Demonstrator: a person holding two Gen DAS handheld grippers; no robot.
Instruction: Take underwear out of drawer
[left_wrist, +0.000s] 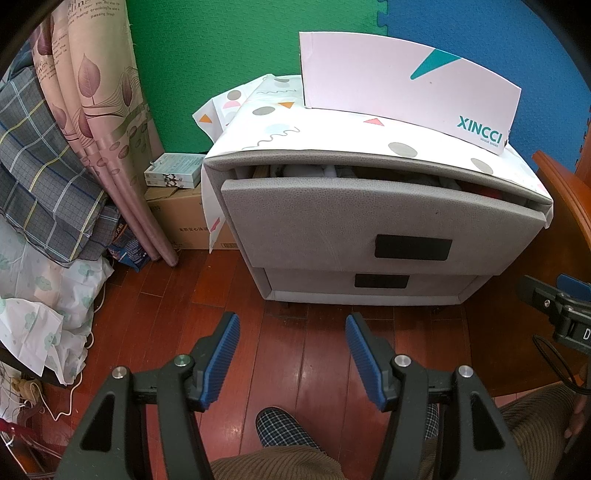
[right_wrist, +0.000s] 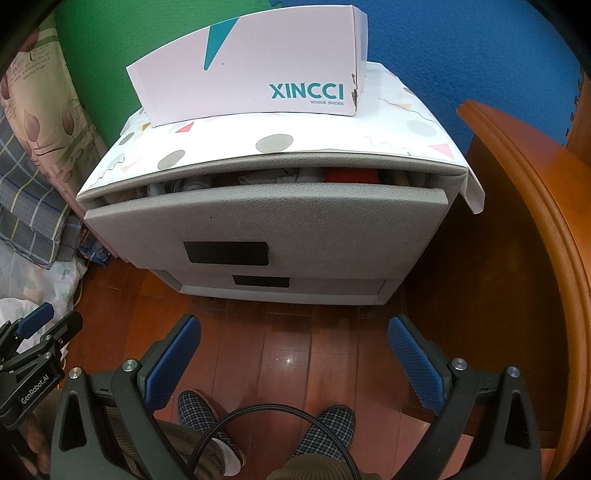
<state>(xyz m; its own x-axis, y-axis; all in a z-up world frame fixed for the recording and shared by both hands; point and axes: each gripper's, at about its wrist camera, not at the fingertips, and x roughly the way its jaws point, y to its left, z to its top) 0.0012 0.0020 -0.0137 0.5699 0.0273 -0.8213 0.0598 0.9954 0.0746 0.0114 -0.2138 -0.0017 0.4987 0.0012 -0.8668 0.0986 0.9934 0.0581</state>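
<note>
Two grippers hover well short of the grey nightstand (right_wrist: 258, 221), both released and empty: the left gripper (left_wrist: 292, 354) and the right gripper (right_wrist: 293, 356) each show spread blue pads above bare floor. The top drawer (left_wrist: 369, 221) stands only slightly open, its long axis running left to right, front facing the person. Folded garments, probably the underwear (right_wrist: 349, 174), lie inside the gap, untouched. Widening the drawer and lifting a piece remain.

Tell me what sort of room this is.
Probably a bedroom at home: a grey bedside cabinet with clothes showing in its top drawer, folded bedding beside a curtain, and a wooden floor.
</note>
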